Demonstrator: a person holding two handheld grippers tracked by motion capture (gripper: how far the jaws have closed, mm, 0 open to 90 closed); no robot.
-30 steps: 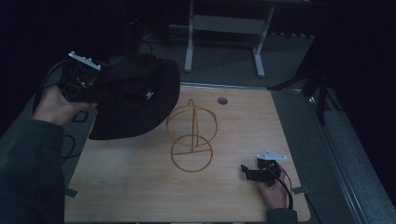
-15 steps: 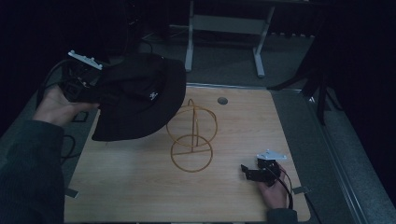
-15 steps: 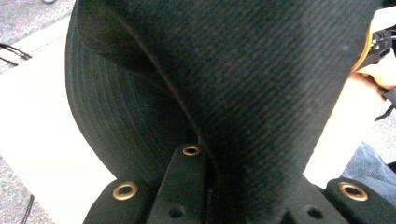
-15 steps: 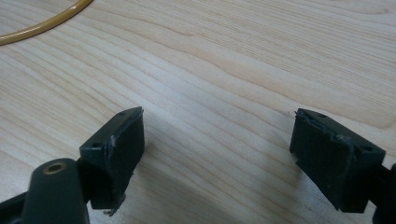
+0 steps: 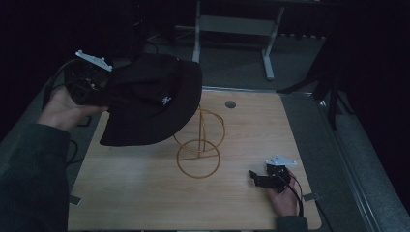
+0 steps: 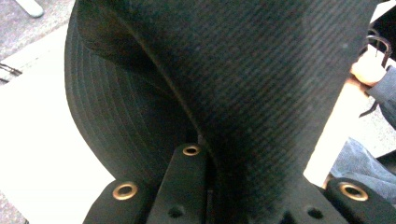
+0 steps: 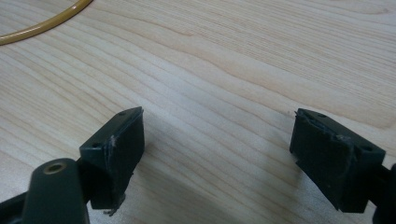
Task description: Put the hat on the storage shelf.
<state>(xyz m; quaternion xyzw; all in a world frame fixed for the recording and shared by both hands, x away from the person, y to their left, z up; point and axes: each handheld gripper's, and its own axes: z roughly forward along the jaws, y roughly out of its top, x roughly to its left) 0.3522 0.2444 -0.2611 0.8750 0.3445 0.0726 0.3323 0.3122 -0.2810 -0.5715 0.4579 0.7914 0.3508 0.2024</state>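
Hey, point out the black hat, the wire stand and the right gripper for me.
black hat [image 5: 154, 104]: high view, on the crown beside the white logo.
wire stand [image 5: 198, 164]: high view, on its round base ring.
right gripper [image 5: 255, 178]: high view, between its open fingertips.

A pale wooden table [image 5: 145, 203] with a round cable port [image 5: 230, 104] near its far edge is sitting in a dimly lit room. Grey carpeted floor [image 5: 241, 63] is stretching beyond it, where the white legs of another desk frame [image 5: 232, 24] are standing against a dark far background, with dark stand legs [image 5: 331, 92] at right.
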